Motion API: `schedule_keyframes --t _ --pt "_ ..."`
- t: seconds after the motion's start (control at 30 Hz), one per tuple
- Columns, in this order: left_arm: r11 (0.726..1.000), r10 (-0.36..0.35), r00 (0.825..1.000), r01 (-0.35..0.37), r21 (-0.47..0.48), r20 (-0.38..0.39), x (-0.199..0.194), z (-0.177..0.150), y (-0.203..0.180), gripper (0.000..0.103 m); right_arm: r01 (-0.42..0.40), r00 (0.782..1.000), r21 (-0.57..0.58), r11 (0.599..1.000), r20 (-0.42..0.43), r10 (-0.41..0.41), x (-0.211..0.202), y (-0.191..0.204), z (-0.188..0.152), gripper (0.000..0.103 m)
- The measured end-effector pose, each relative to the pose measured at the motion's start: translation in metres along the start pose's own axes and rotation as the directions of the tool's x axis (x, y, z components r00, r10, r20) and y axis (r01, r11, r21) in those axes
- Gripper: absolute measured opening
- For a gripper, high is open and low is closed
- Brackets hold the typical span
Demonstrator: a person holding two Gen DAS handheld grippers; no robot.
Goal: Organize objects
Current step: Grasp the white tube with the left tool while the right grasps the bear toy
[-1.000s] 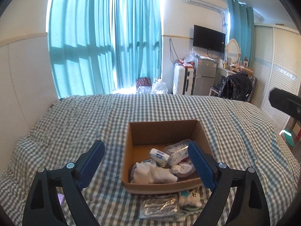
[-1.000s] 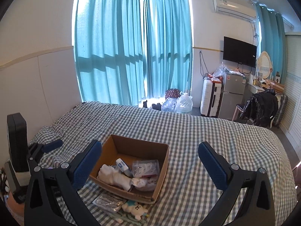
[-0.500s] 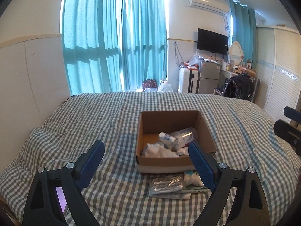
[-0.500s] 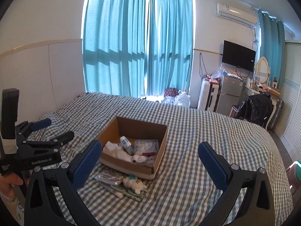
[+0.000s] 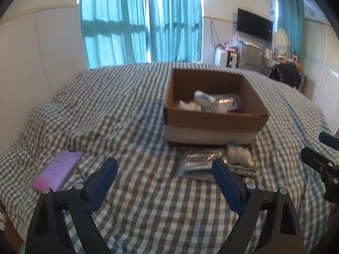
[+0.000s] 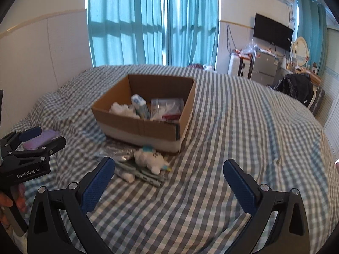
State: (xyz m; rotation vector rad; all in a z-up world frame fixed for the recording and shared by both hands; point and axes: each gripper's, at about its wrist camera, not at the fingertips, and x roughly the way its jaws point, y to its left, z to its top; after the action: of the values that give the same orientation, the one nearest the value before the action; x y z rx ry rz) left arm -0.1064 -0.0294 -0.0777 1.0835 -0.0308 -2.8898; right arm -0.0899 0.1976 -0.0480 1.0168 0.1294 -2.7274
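Note:
An open cardboard box (image 5: 214, 122) (image 6: 139, 127) sits on the checked bed and holds a white cloth, a small white-and-blue carton (image 6: 139, 105) and a clear plastic pack. In front of it lie a silver foil pack (image 5: 201, 158) (image 6: 120, 153), a small white plush toy (image 5: 240, 154) (image 6: 149, 158) and flat pen-like packs (image 6: 146, 174). My left gripper (image 5: 165, 178) is open and empty, low over the bed, short of these items. My right gripper (image 6: 169, 176) is open and empty, just right of the plush toy.
A lit phone (image 5: 57, 170) lies on the bed at the left, seen as a purple slab in the right wrist view (image 6: 40, 139). The wall panel runs along the left. Curtains, a fridge, a TV and a chair with a black jacket stand beyond the bed.
Both grippers have dropped lower and drawn back toward the near edge of the bed. The box now appears from a lower angle. The phone has come into view.

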Motion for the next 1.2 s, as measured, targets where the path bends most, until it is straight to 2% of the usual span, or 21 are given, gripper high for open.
schedule_keyframes --t 0.2,0.4,0.63,0.8,0.93,1.07,1.2 --pt "0.999 -0.036 0.995 0.037 0.010 -0.098 0.038 -0.019 -0.010 0.093 0.005 0.998 0.006 1.000 -0.064 -0.005 0.034 -0.001 -0.005 0.103" --pt "0.997 -0.039 0.989 0.049 0.062 -0.143 0.071 -0.025 -0.022 0.093 0.001 0.993 0.031 1.000 -0.122 0.003 0.068 -0.007 0.004 0.103" --pt "0.984 -0.040 0.987 0.066 0.168 -0.157 0.101 -0.026 -0.039 0.093 -0.011 0.982 0.025 1.000 -0.190 0.016 0.108 -0.005 0.012 0.103" --pt "0.970 -0.088 0.987 0.115 0.213 -0.133 0.108 -0.020 -0.044 0.093 -0.027 0.974 0.019 0.999 -0.223 0.030 0.132 0.003 0.015 0.103" --pt "0.960 -0.116 0.985 0.145 0.239 -0.130 0.110 -0.018 -0.046 0.093 -0.038 0.969 0.026 0.999 -0.242 0.043 0.147 0.007 0.017 0.096" --pt "0.959 -0.144 0.980 0.173 0.225 -0.139 0.111 -0.021 -0.043 0.093 -0.075 0.954 0.077 0.994 -0.284 0.093 0.165 0.007 0.012 0.093" --pt "0.960 -0.143 0.978 0.174 0.220 -0.150 0.108 -0.024 -0.039 0.093 -0.146 0.934 0.105 0.984 -0.314 0.172 0.180 0.011 0.003 0.089"
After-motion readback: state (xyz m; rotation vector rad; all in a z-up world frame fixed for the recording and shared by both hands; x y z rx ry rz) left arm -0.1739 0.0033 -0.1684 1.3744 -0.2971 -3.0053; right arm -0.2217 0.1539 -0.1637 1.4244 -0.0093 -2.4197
